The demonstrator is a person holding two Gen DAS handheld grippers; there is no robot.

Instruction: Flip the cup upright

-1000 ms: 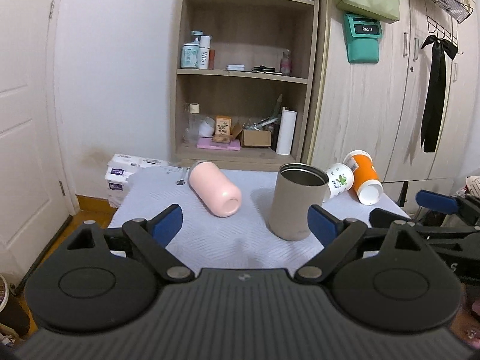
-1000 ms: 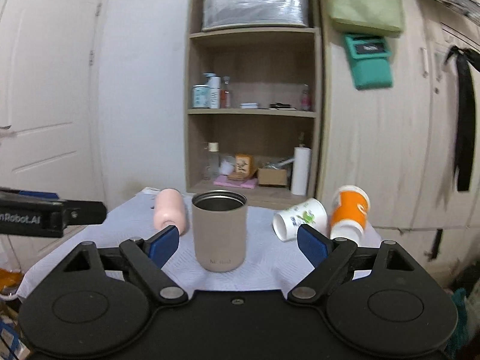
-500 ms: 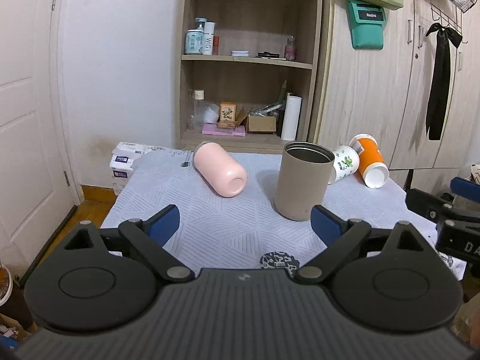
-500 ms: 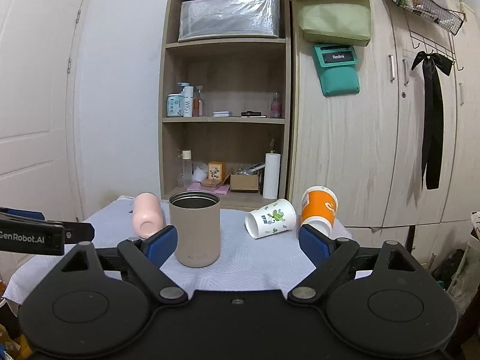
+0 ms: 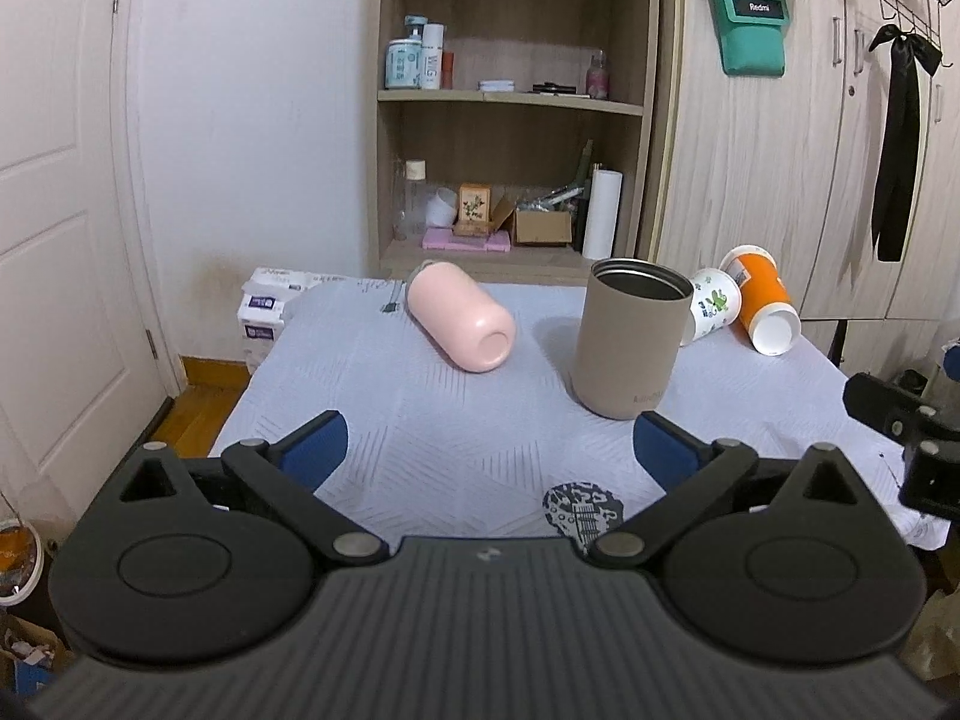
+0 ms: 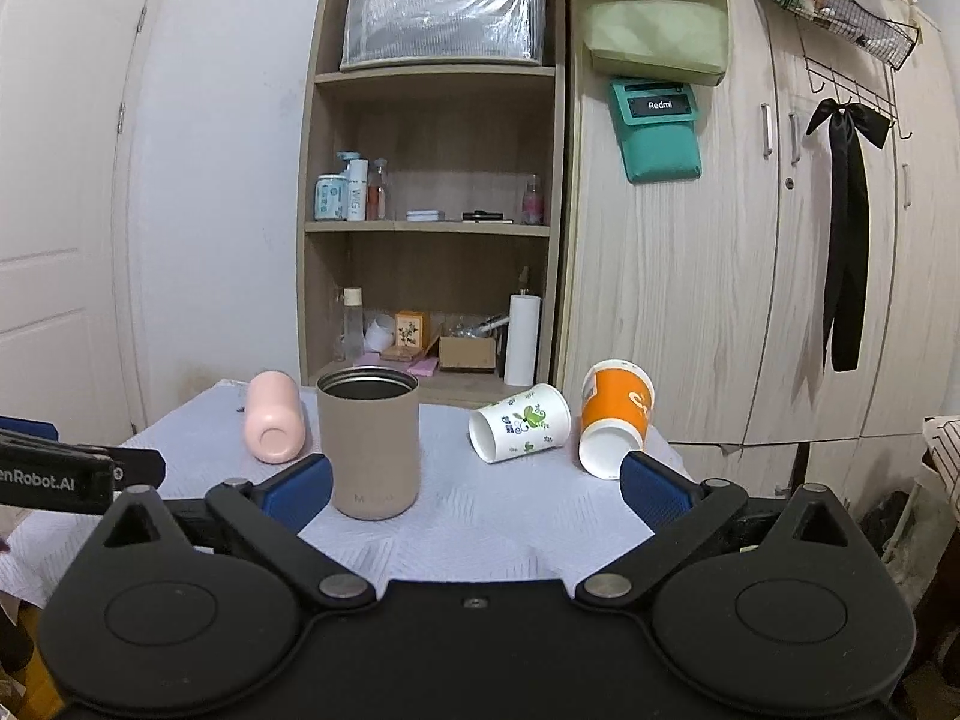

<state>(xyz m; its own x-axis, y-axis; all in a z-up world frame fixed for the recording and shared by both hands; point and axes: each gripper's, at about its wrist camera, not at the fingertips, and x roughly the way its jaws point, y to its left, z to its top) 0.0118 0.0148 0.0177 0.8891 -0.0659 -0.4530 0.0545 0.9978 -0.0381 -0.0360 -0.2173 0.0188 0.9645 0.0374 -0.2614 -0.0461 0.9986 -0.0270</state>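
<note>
A tan metal cup (image 5: 630,339) (image 6: 369,441) stands upright on the table, mouth up. A pink cup (image 5: 459,315) (image 6: 273,417) lies on its side to its left. A white paper cup with green print (image 5: 714,303) (image 6: 519,423) and an orange paper cup (image 5: 762,300) (image 6: 615,417) lie tipped at the right. My left gripper (image 5: 489,453) is open and empty above the near table edge. My right gripper (image 6: 477,492) is open and empty, short of the cups.
The table has a pale blue-grey cloth (image 5: 450,432) with a dark printed patch (image 5: 582,507). A wooden shelf unit (image 6: 432,210) and wardrobe doors (image 6: 780,240) stand behind it. A white door (image 5: 54,240) is at the left. Tissue packs (image 5: 264,306) sit by the table's far left corner.
Both grippers have drawn back from the table and away from the tan cup; the cups look smaller and farther. No cup has moved.
</note>
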